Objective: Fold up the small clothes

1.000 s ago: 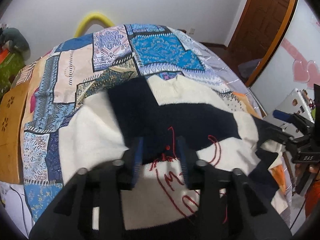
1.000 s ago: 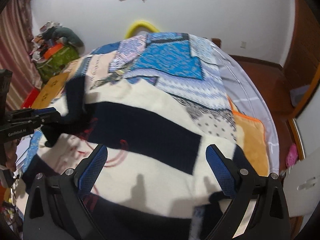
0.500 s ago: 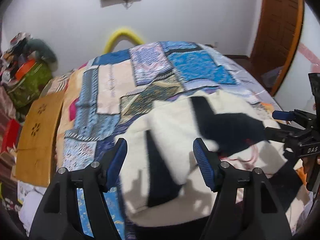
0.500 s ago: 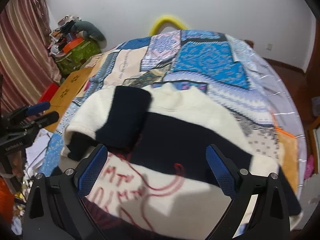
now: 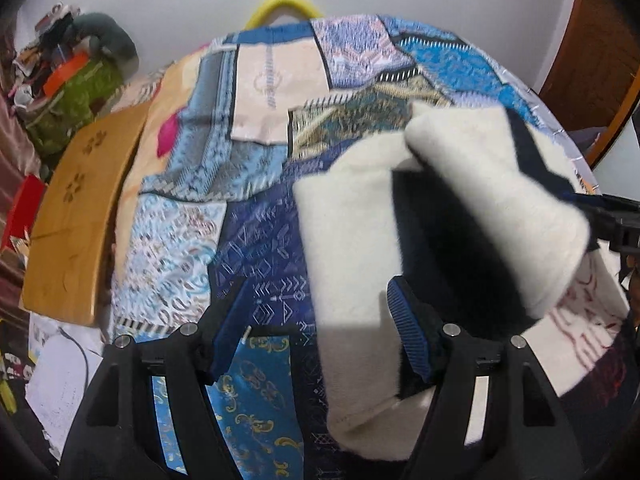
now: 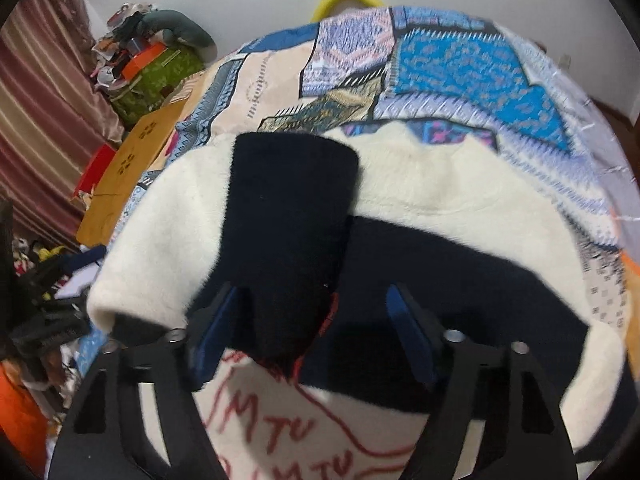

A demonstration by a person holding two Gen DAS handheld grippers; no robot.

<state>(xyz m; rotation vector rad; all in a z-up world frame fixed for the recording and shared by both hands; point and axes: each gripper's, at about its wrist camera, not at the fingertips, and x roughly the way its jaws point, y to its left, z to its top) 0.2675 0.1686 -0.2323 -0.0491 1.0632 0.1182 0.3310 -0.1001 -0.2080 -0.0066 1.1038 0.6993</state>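
A cream and dark blue sweater [image 6: 440, 200] lies on the bed's patchwork quilt [image 5: 260, 168], with one sleeve [image 6: 288, 216] folded across it. The left gripper [image 5: 316, 340] has its jaws apart over the sweater's edge, holding nothing. The right gripper [image 6: 312, 336] has just been closing its jaws, which stand on either side of the dark sleeve end without pressing it.

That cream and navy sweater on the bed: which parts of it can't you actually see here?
- Sweater hem: cut off by the bottom edge in the right wrist view.
- Red lettering: partly hidden behind the right gripper, and blurred.
- Sweater's far side: in the left wrist view, hidden behind the folded sleeve.
- Left gripper: whether its jaws touch the cloth, unclear.
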